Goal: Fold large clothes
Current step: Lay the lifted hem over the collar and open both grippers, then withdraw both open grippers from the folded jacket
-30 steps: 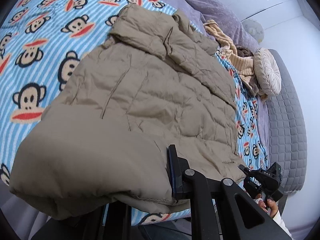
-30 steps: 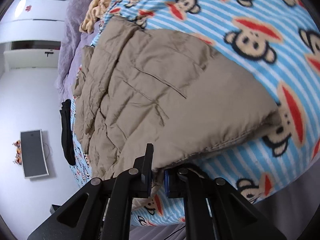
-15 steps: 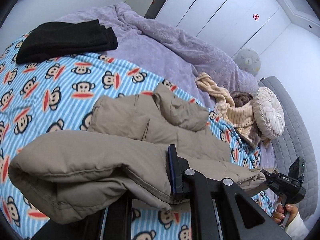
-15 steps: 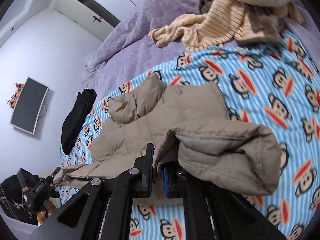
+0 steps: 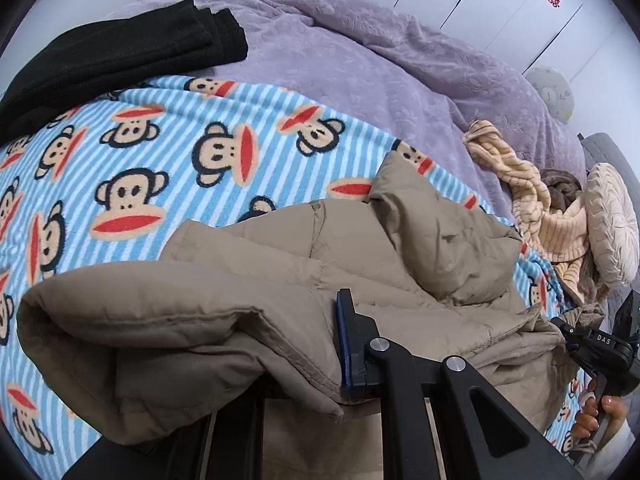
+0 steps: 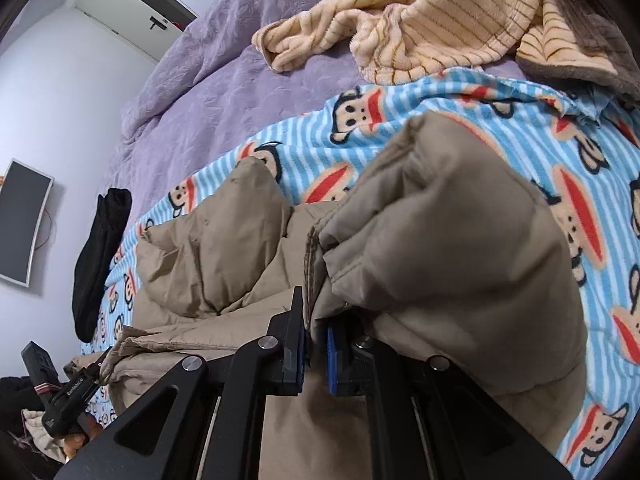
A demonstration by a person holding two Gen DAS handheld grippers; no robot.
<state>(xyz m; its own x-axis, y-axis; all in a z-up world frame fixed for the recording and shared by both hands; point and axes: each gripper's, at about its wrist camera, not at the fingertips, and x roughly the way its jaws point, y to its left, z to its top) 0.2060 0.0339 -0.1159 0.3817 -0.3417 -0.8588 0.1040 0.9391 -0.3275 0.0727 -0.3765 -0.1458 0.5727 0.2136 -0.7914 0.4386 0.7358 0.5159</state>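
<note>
A black garment (image 5: 116, 56) lay folded at the far left of the bed, partly on the monkey-print blanket (image 5: 132, 152) and partly on the purple quilt (image 5: 380, 64); the blue-striped blanket covered the near side of the bed, the quilt the far side; the tan padded coat (image 5: 400, 248) lay in the middle of the blanket, its near edge lifted off the bed and doubled back on itself in a thick roll.

The left gripper (image 5: 320, 344) had hold of the coat's near left edge; only its blue-padded right finger (image 5: 346, 340) showed, pressed against the cloth, while the other finger was buried under the fold, so the jaws looked clamped on the cloth with nothing but cloth between them; the roll bulged out to the left of the gripper.

Further right, the right gripper (image 6: 314, 348) pinched the coat's near right edge; its two fingers stood close together with a narrow band of cloth squeezed between the black pad and the blue pad; a fat bundle of coat hung over to its right; between the two grippers the raised edge sagged a little, and the rest of the coat lay crumpled on the blanket beyond.

At the far right of the bed a striped cream fleece (image 6: 420, 28) lay heaped on the quilt, beside a round cream cushion (image 5: 612, 220); in the left wrist view a hand (image 5: 596, 416) showed at the lower right, gripping the right gripper's handle.
</note>
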